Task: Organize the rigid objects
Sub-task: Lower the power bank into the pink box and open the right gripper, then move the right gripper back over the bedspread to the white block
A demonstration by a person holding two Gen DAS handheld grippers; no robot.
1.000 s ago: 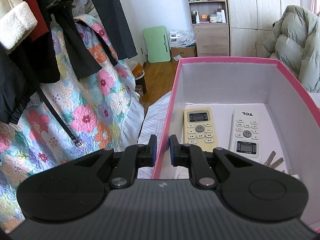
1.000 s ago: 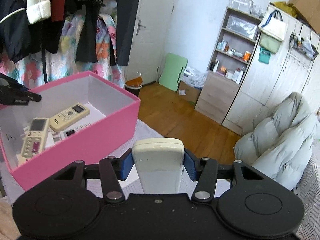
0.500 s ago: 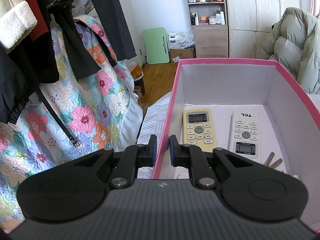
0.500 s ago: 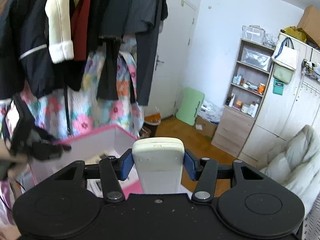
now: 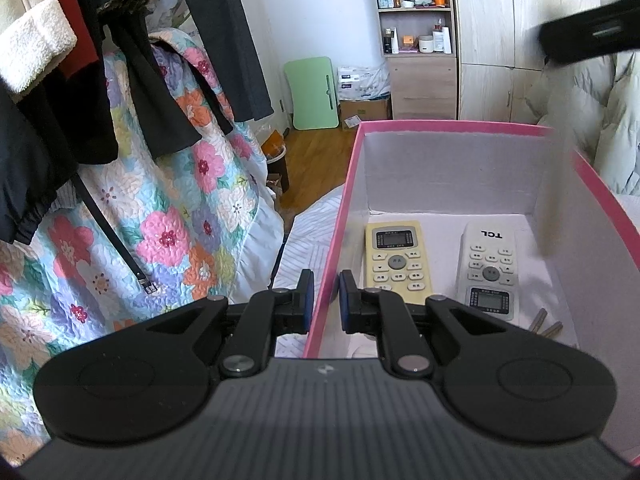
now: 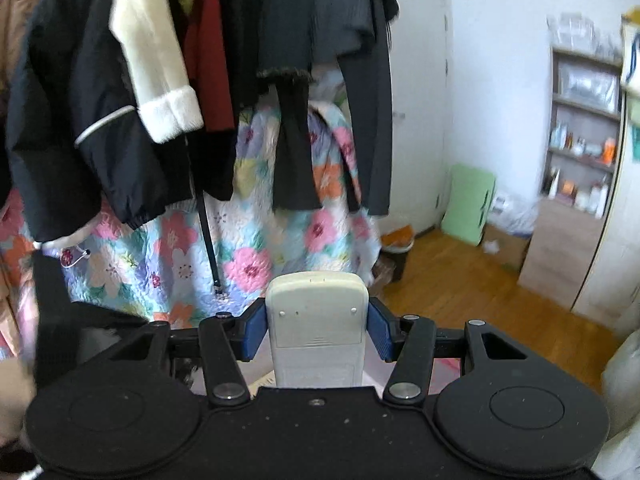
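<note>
L gripper (image 5: 323,300) is clamped on the near-left wall of the pink box (image 5: 452,125), one pad outside, one inside, pinning it steady. R gripper (image 6: 317,326) is clenched on a cream remote (image 6: 317,320), back side up w/ the battery cover showing, long axis running straight out along my fingers. Inside the box, on its floor: a yellowish remote (image 5: 396,258) toward the left wall, a white TCL remote (image 5: 489,268) just beside it to the right, both lying lengthwise, near wall to far wall. A couple of keys (image 5: 546,322) sit by the TCL's near end, toward the right wall. R wrist view is aimed at the hanging coats (image 6: 160,80) and floral quilt (image 6: 256,240), not at the box, so from there I can't see the drop spot; only a sliver of pink shows under the remote. In the L view a blurred dark shape, prob. my R gripper, sits up above the box's far-right corner, w/ a pale smear below it, maybe the remote. So the box likely lies below my R fingers. My read: free floor is the strip by the right wall, next to the TCL. I'd line the cream remote's long axis parallel w/ the other two before lowering. R hand carries, L just holds. Risk: clipping the right wall or landing on the keys.
</note>
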